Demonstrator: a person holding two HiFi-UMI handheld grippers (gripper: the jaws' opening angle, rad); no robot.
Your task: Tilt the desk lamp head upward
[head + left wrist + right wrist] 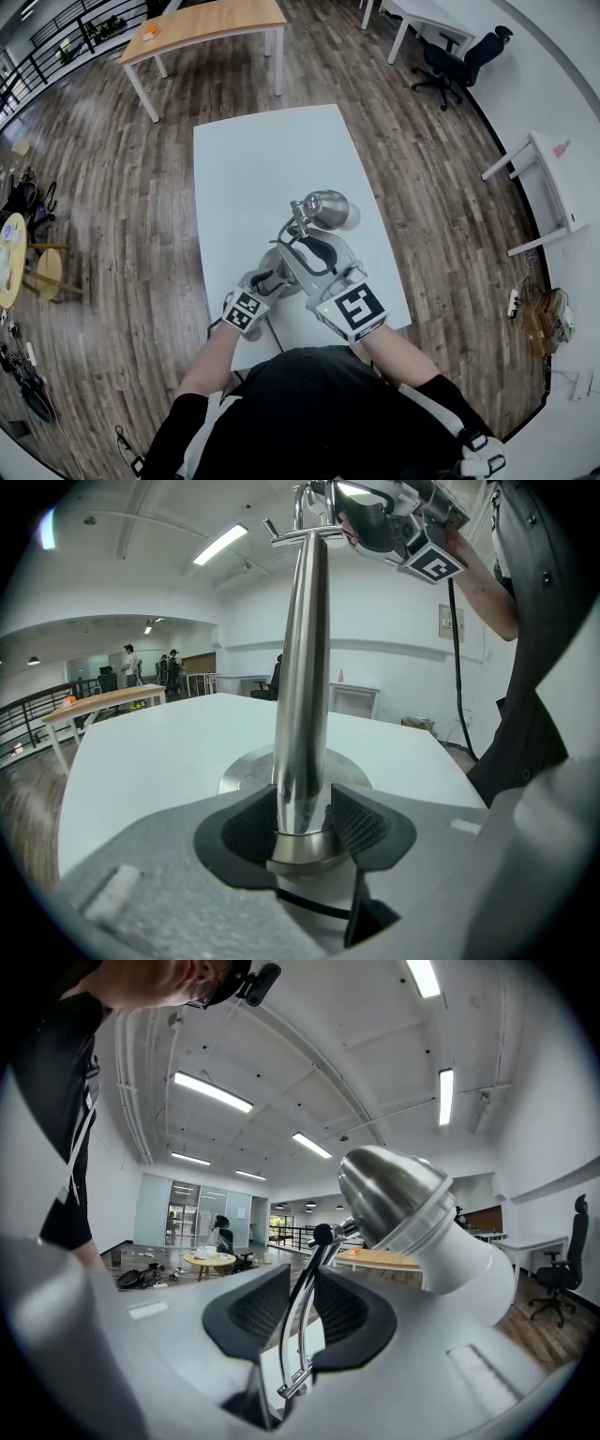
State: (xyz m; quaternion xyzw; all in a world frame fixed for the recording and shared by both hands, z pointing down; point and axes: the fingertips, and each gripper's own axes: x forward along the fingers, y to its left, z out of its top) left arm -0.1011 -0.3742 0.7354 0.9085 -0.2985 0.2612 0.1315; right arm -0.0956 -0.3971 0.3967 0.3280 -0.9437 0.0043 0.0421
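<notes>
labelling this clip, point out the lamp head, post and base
lamp head (394,1190): right gripper view, metal shade
lamp post (302,658): left gripper view, halfway up
lamp base (242,772): left gripper view, disc's left side

I have open bench (253,159) far and left of the desk lamp (326,208); near side, my left claw (274,277) and right claw (309,246) crowd its stem (302,667) and bracket (292,1309).

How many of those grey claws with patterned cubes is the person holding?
2. The left gripper grips the polished silver lamp pole just above its base; the right gripper grips the thin chrome wire bracket beside the silver dome-shaped lamp head.
</notes>
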